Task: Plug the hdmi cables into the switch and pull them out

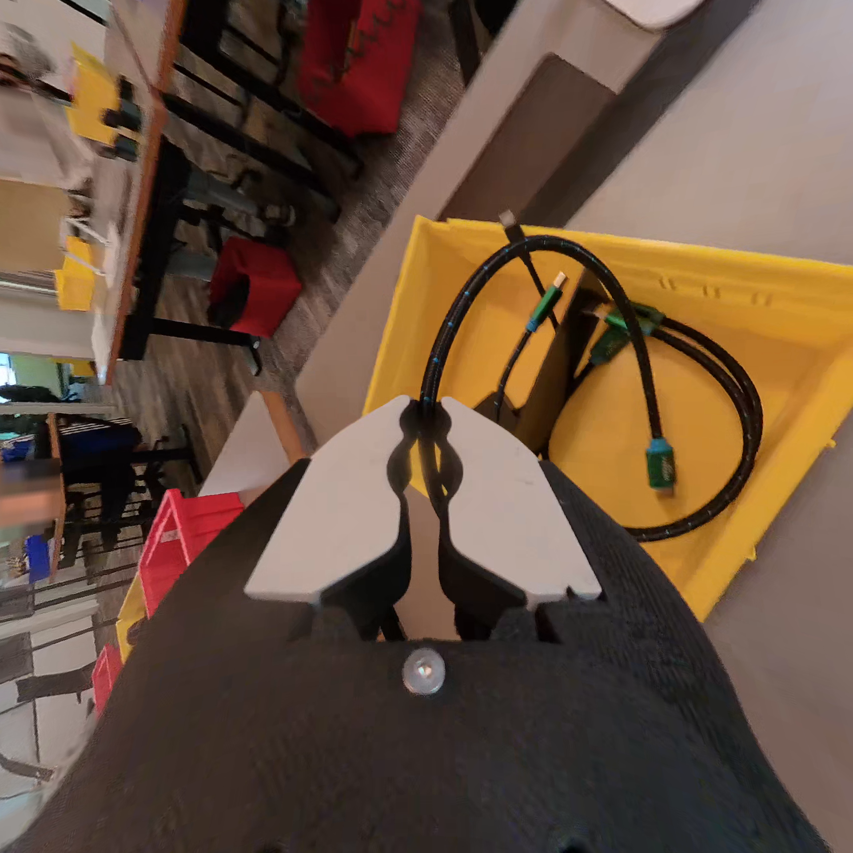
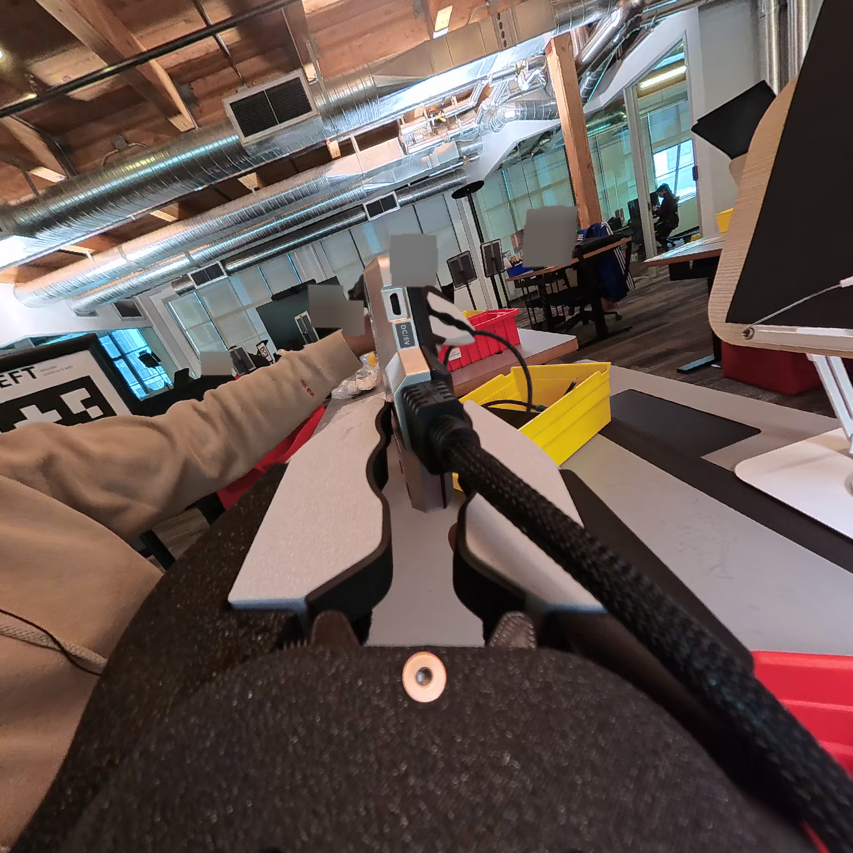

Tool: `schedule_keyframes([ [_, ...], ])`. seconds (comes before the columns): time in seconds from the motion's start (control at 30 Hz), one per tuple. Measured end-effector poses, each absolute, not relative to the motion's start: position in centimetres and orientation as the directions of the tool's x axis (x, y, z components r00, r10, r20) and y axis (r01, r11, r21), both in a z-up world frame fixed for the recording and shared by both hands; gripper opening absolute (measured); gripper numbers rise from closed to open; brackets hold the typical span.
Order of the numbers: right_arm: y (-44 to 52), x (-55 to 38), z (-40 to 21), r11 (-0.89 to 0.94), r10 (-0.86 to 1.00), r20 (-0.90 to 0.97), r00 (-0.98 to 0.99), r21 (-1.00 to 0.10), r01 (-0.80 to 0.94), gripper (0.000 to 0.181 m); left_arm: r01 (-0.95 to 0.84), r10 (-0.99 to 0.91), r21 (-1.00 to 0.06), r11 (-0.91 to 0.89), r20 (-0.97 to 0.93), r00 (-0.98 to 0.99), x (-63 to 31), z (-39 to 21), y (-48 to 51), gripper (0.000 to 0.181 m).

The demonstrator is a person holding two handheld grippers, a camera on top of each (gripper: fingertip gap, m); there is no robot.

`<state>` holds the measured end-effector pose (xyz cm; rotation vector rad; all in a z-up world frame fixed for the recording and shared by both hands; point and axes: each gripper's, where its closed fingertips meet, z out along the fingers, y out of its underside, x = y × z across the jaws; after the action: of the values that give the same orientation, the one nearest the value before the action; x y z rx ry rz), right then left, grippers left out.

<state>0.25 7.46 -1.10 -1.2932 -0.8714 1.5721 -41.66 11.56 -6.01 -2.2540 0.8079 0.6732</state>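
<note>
Two grippers are at work. Left gripper point(image 1: 425, 408) is clenched on a black braided hdmi cable point(image 1: 454, 318), which arcs up and loops into the yellow bin point(image 1: 784, 295) on the grey desk point(image 1: 747, 138), where green-ended plugs point(image 1: 661, 467) lie loose. Right gripper point(image 2: 422, 417) clamps the silver switch point(image 2: 400, 332) upright above the desk, a thick black cable point(image 2: 531, 498) plugged into its near end.

Each tool point(image 1: 424, 417) point(image 2: 427, 443) has grey fingers on a black textured body with a silver screw point(image 1: 423, 670); a beige sleeve point(image 2: 138, 461).
</note>
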Motion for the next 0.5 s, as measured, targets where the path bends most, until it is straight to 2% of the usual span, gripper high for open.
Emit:
schedule_keyframes([
  [0.03,7.5,0.2,-1.2,-0.355,0.935,-0.351,-0.054,-0.913,-0.2,0.026,-0.68,-0.319,-0.431,-0.594,-0.65,0.69,-41.8,-4.8,11.7,0.007],
  [0.2,7.5,-0.1,-1.6,-0.36,0.933,-0.356,-0.051,-0.914,-0.188,0.026,-0.575,-0.099,-0.644,-0.505,-0.618,0.78,-42.7,2.0,12.4,0.007],
  [0.3,7.4,-0.1,-1.5,-0.352,0.936,-0.349,-0.049,-0.917,-0.186,0.026,-0.484,-0.052,-0.741,-0.466,-0.523,0.85,-42.7,4.3,12.3,0.007],
  [0.4,7.5,0.1,-1.3,-0.351,0.936,-0.348,-0.051,-0.916,-0.194,0.026,-0.355,-0.104,-0.831,-0.428,-0.345,0.933,-40.6,5.0,12.0,0.007],
  [0.5,7.6,0.5,-1.0,-0.349,0.937,-0.346,-0.049,-0.915,-0.202,0.026,-0.23,-0.242,-0.892,-0.389,-0.141,0.96,-36.2,4.6,11.4,0.007],
])
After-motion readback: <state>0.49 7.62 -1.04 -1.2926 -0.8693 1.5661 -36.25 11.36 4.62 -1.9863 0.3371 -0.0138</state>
